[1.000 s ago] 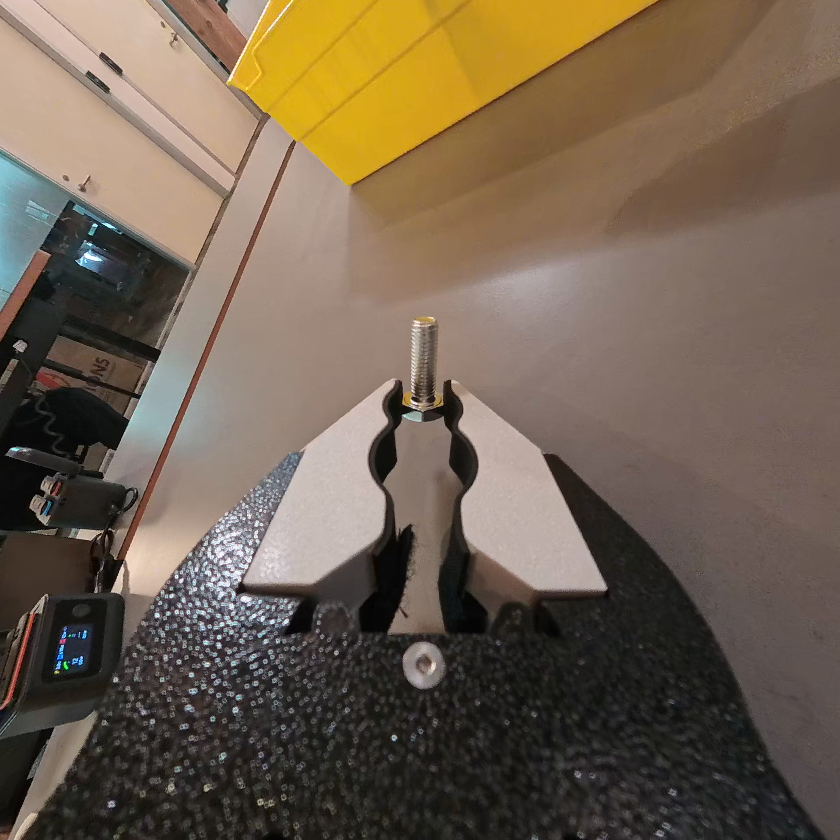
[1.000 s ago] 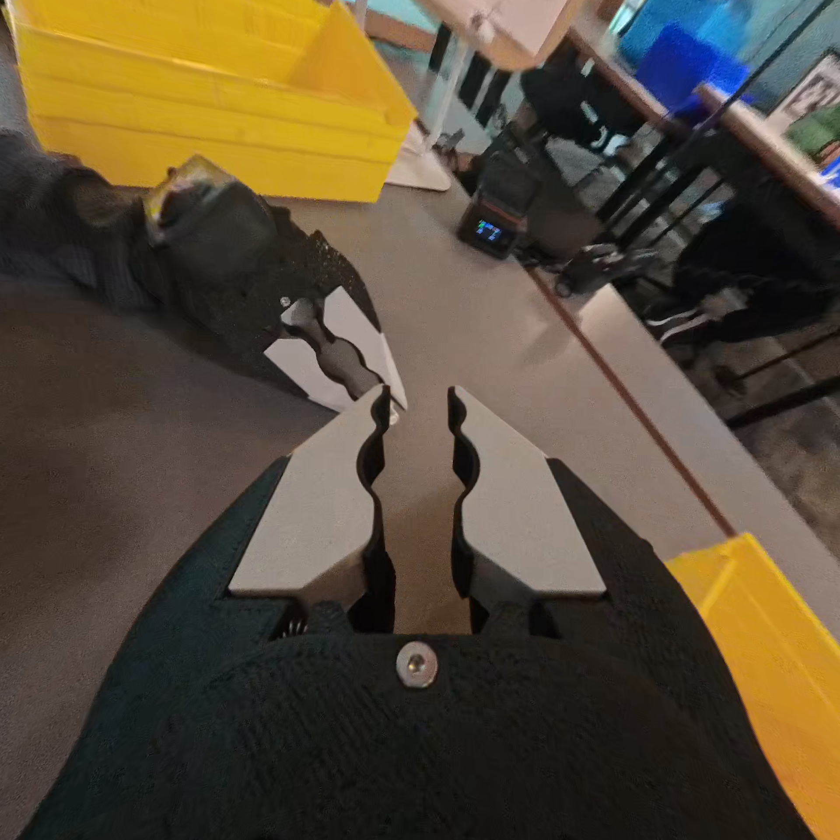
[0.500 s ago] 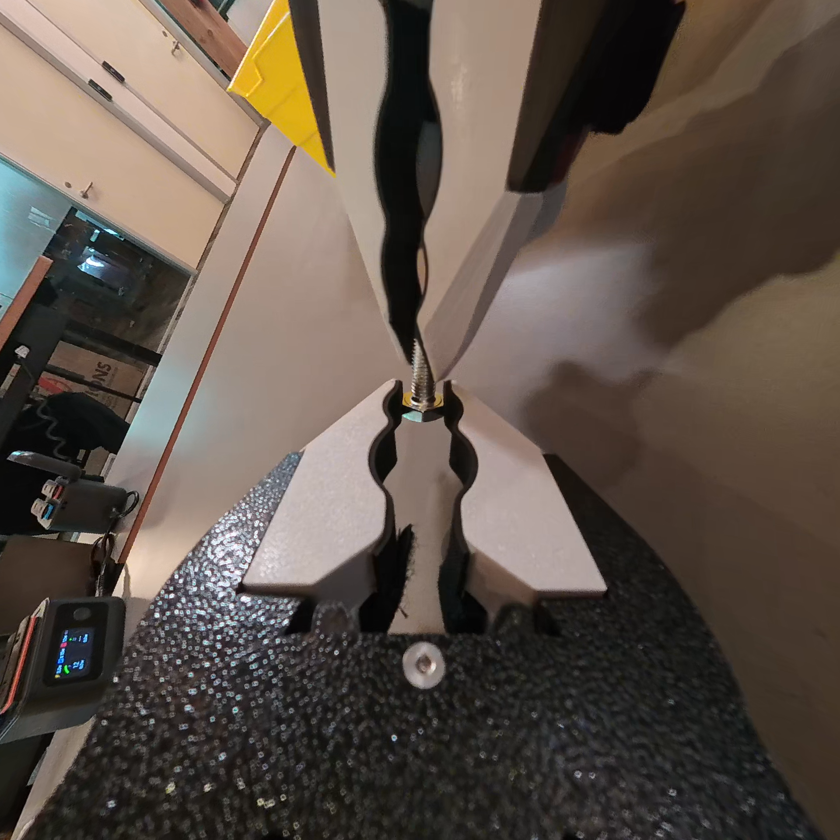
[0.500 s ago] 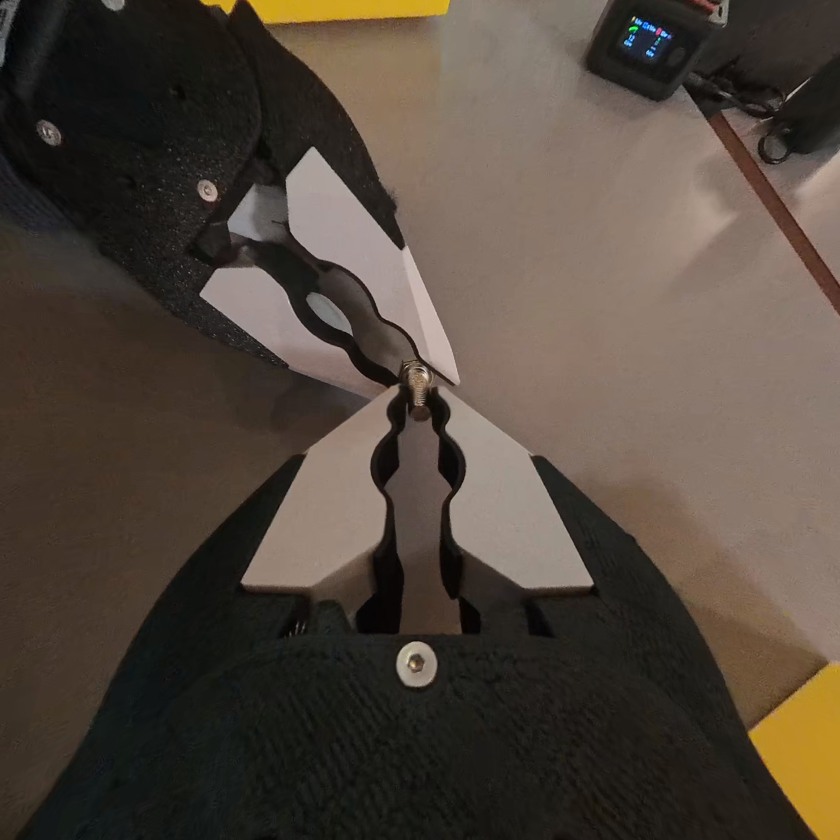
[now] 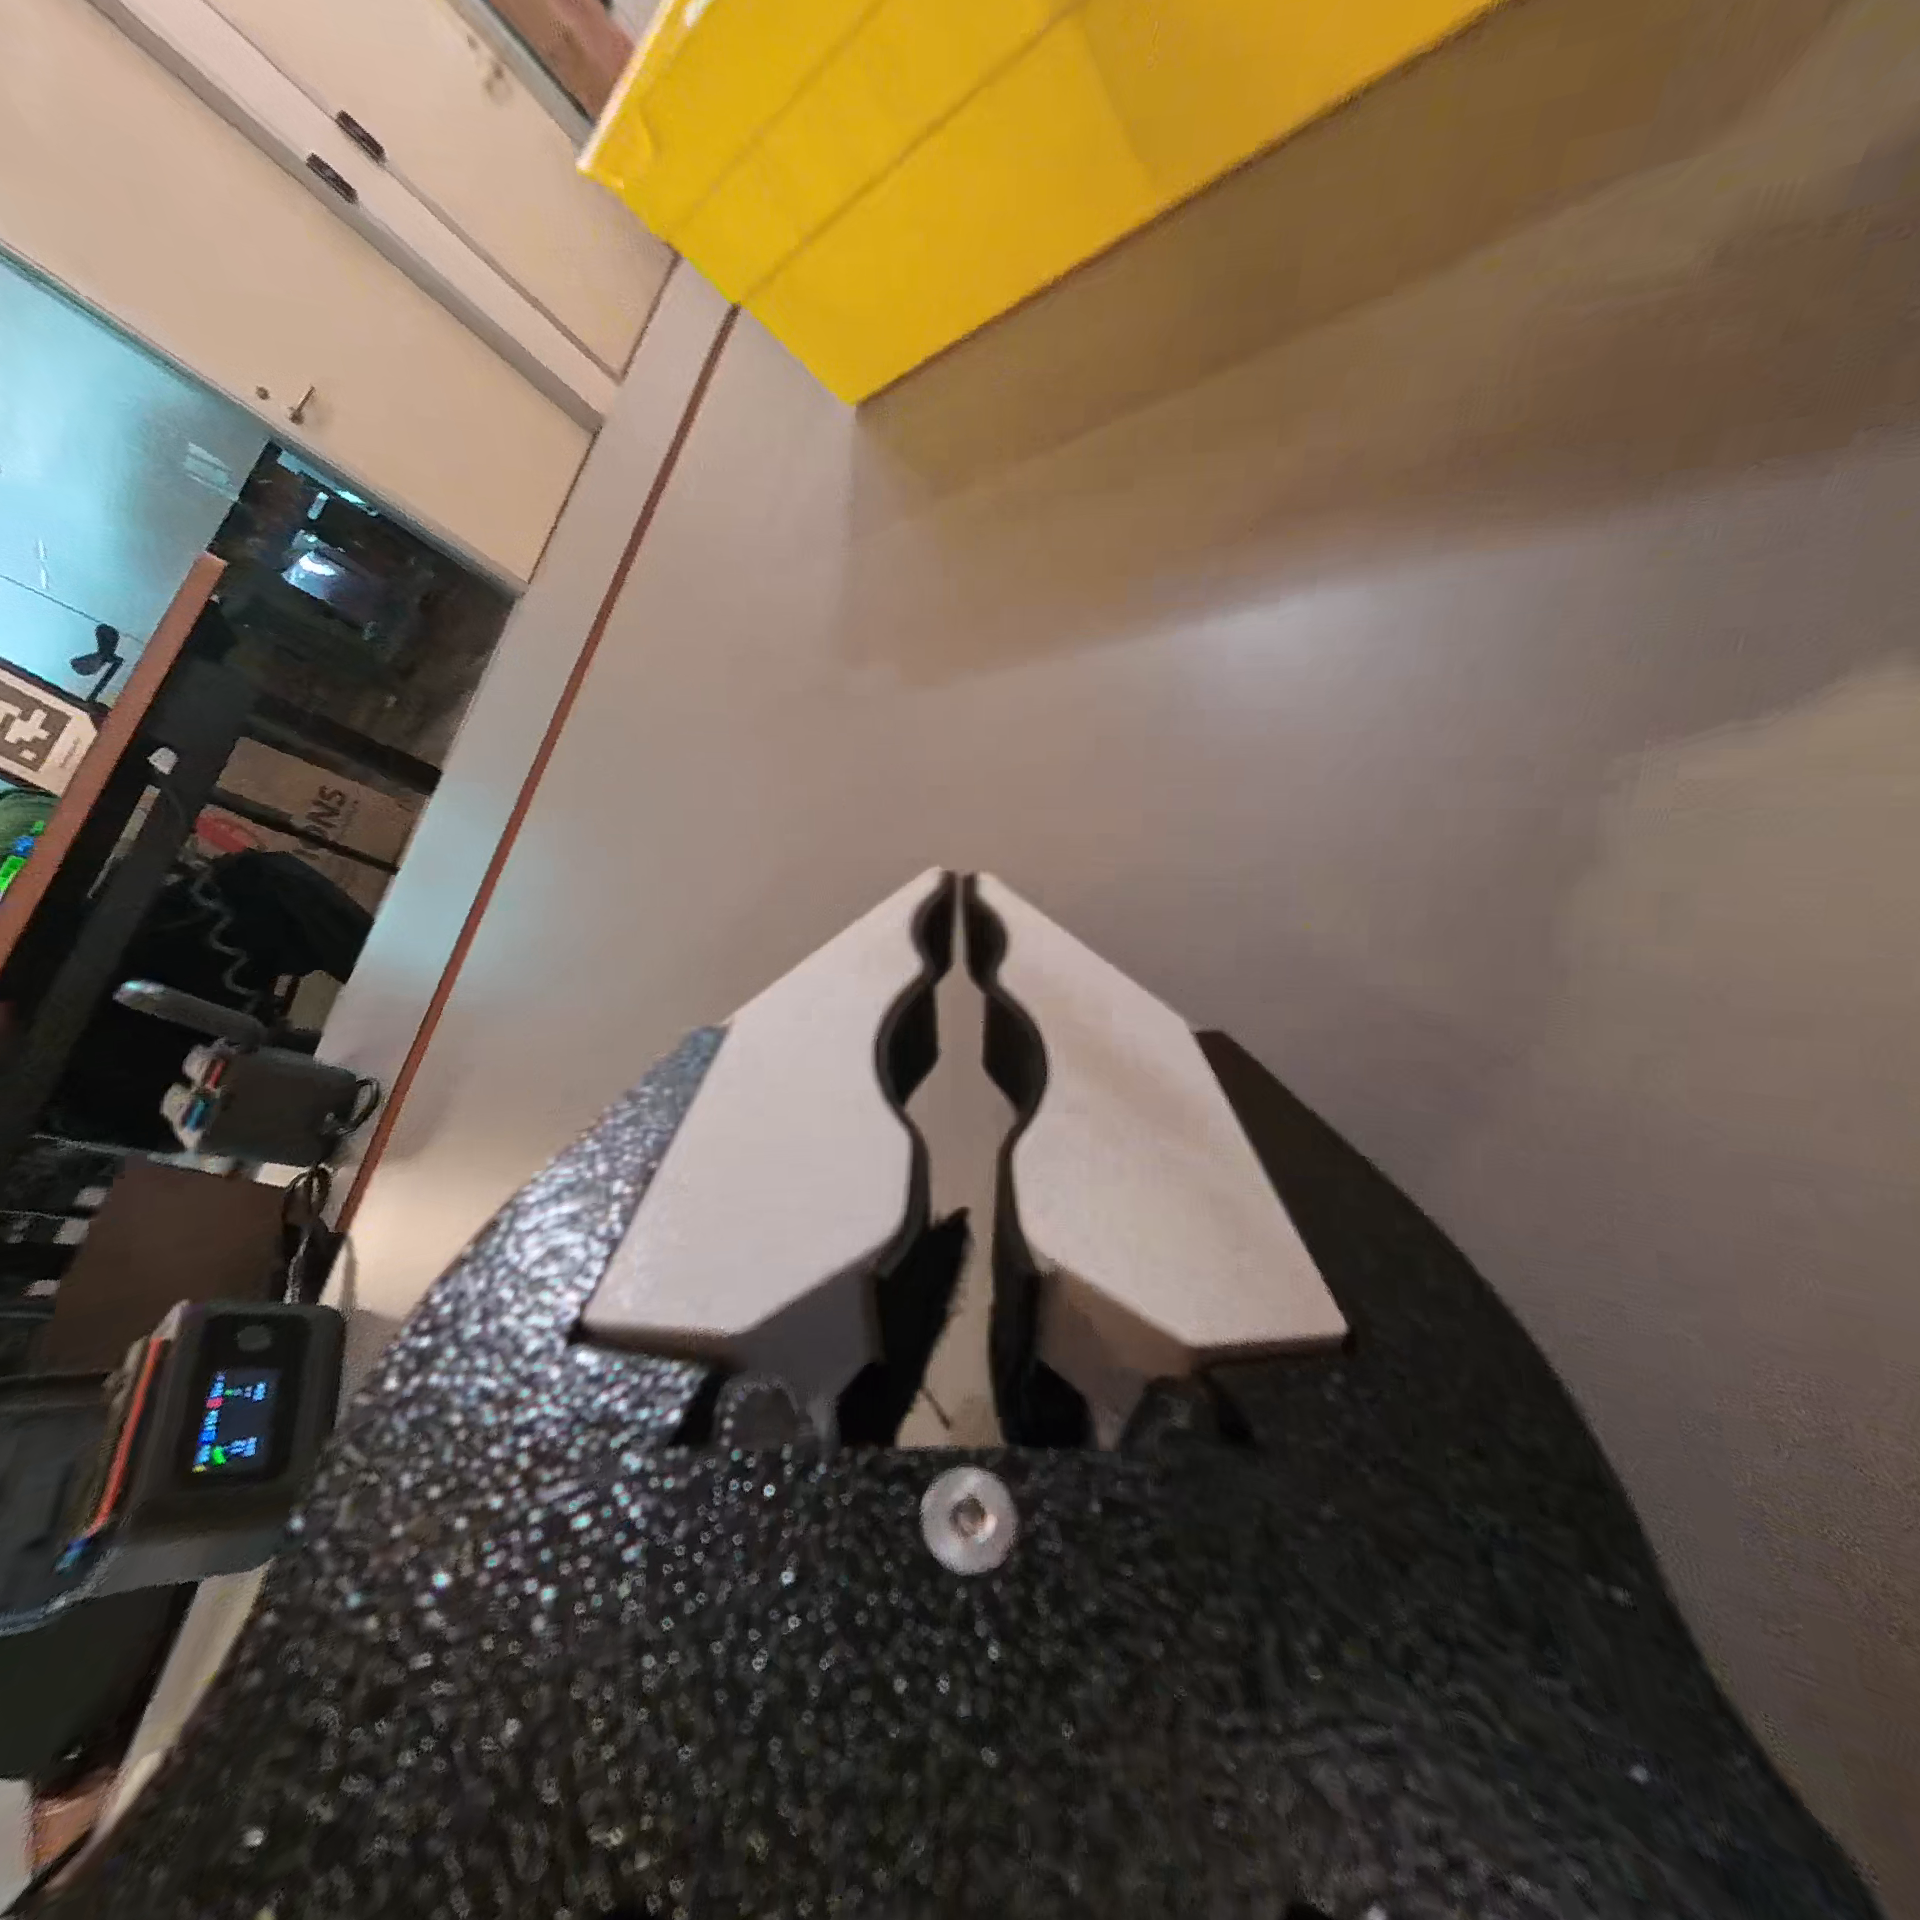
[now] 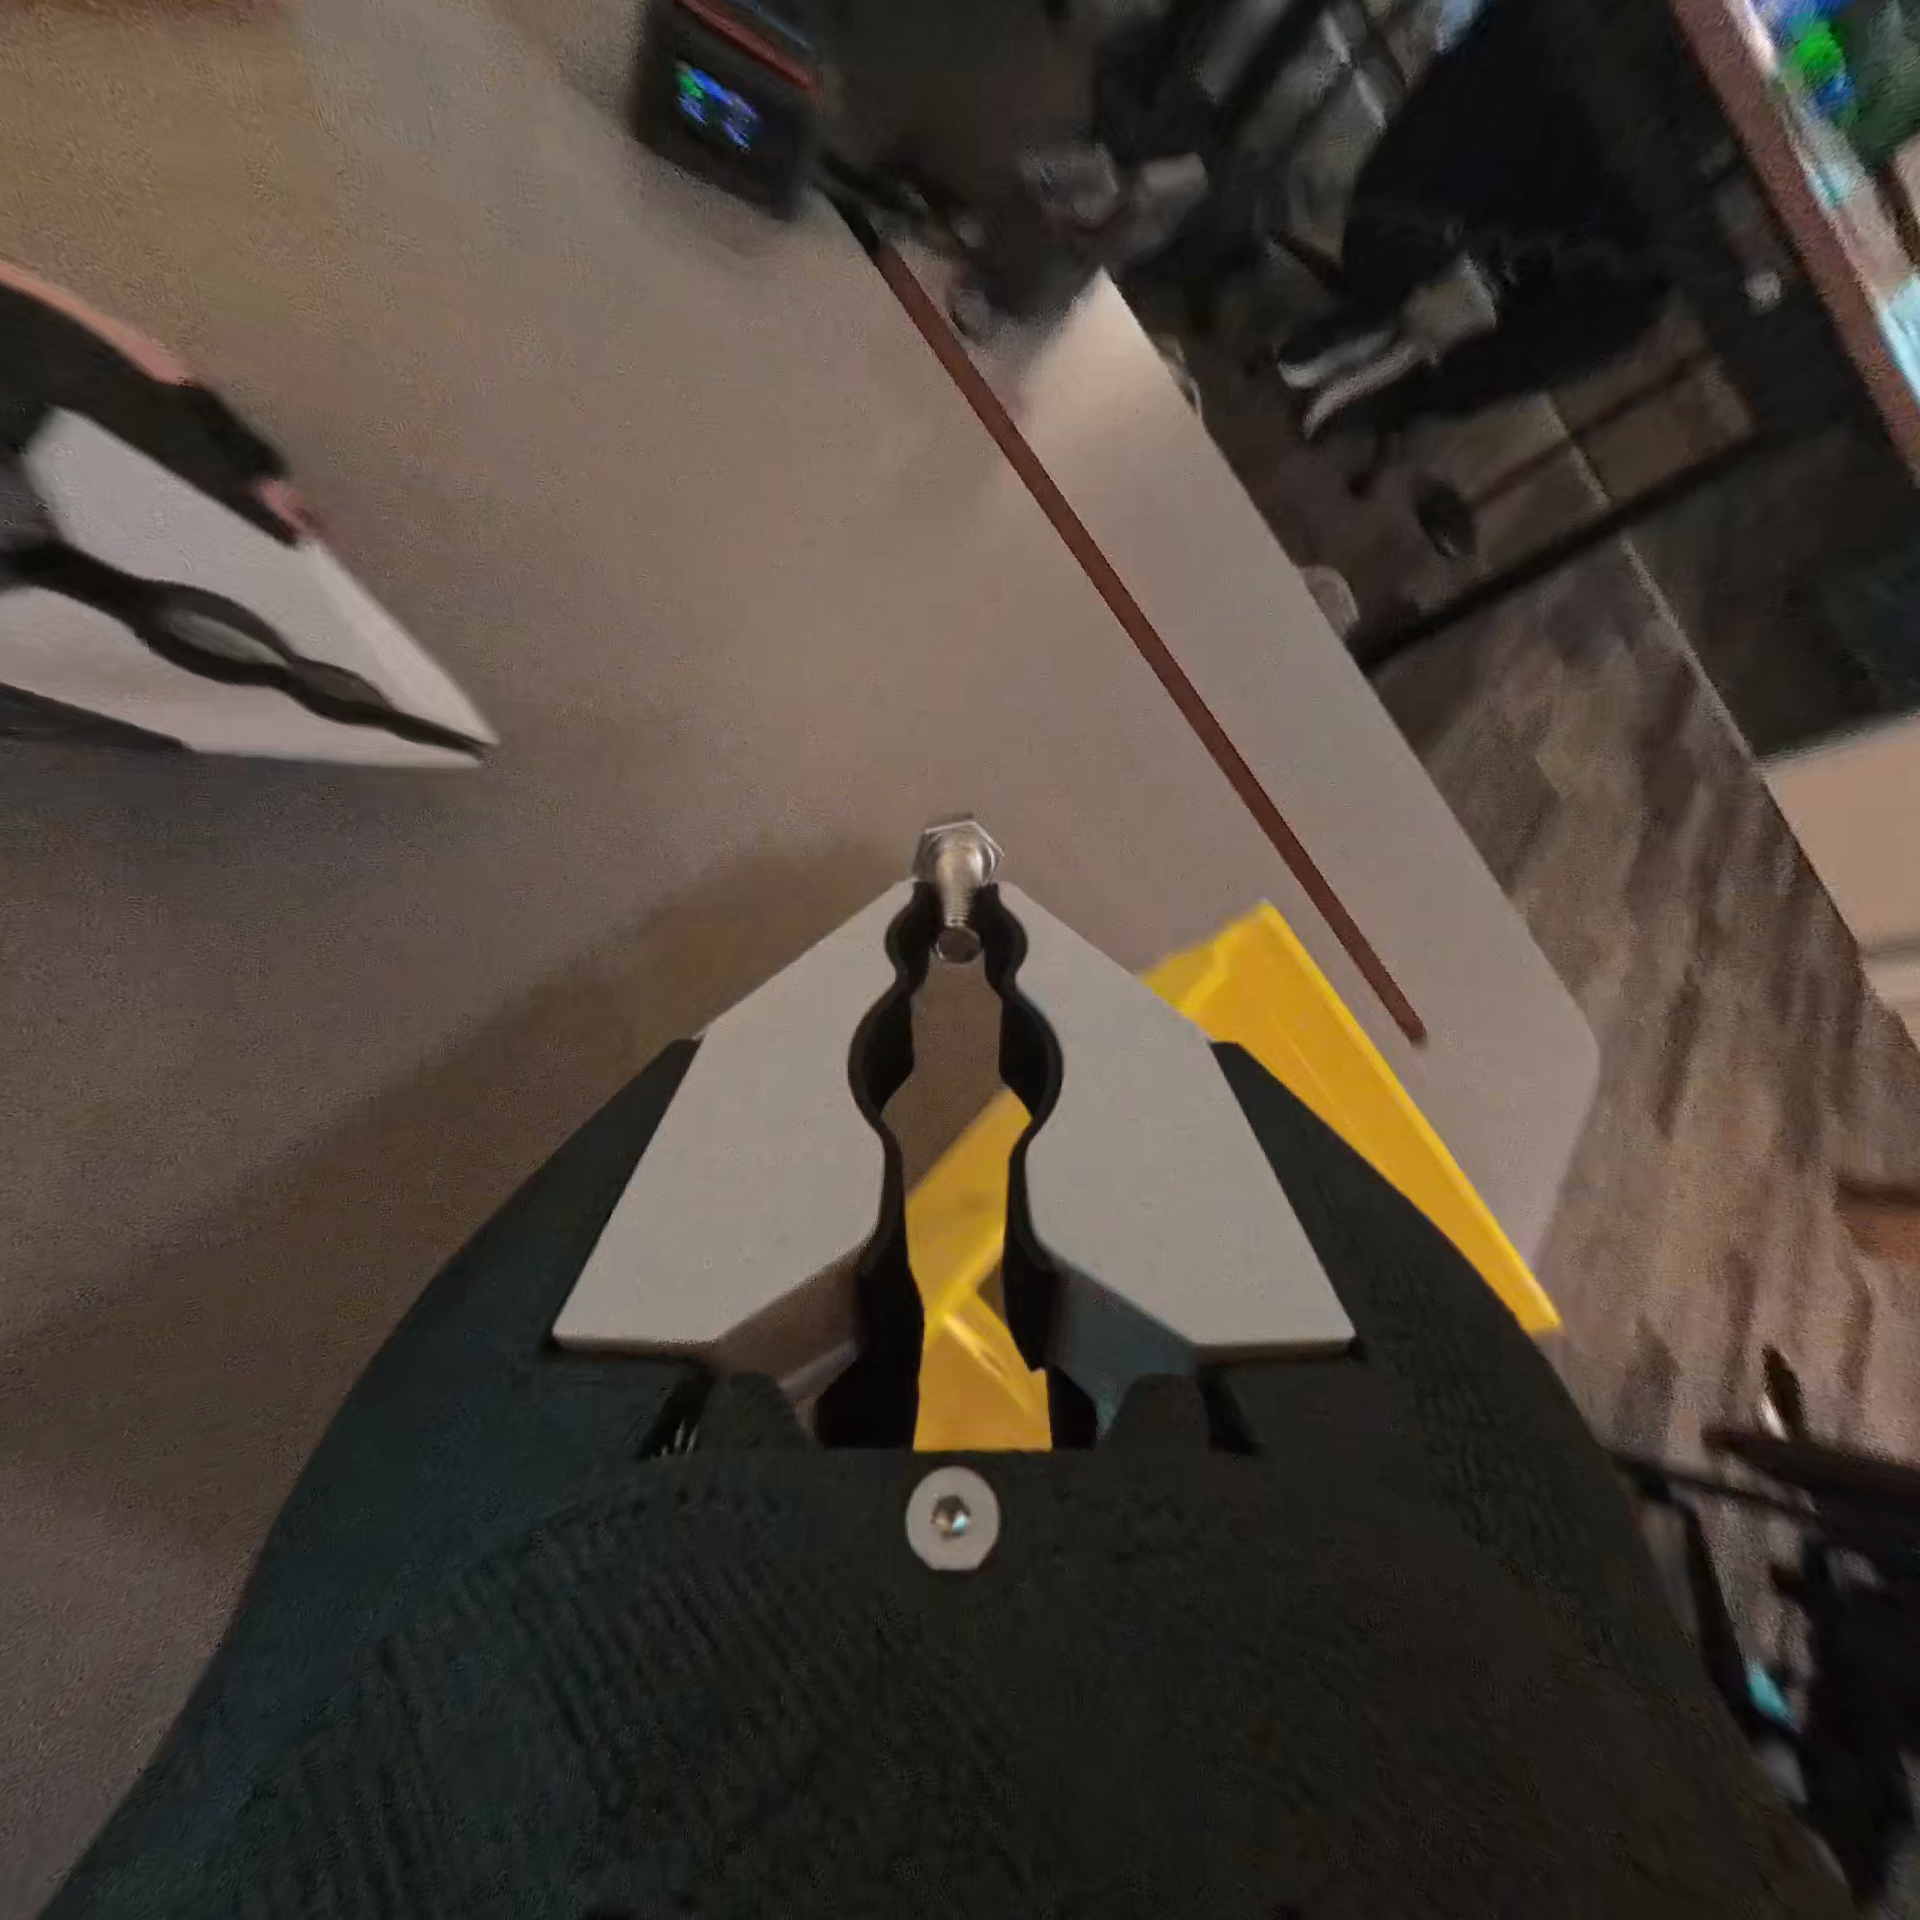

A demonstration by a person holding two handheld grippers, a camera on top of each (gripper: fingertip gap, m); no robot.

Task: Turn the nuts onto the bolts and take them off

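Over the grey worktop [image 6: 436, 1039], your right tool [image 6: 954, 896] is pinching the bolt [image 6: 956, 883] by its threaded shank at the fingertips, hex head pointing away from you. Your left tool [image 5: 957, 885] is sitting pressed together with nothing between its tips, well apart to the left. One yellow bin [image 6: 1340, 1122] is lying beneath the right tool, another [image 5: 935, 177] ahead of the left.

Each wrist view looks forward along its own gripper, close over the shared grey worktop [image 5: 1299, 727].
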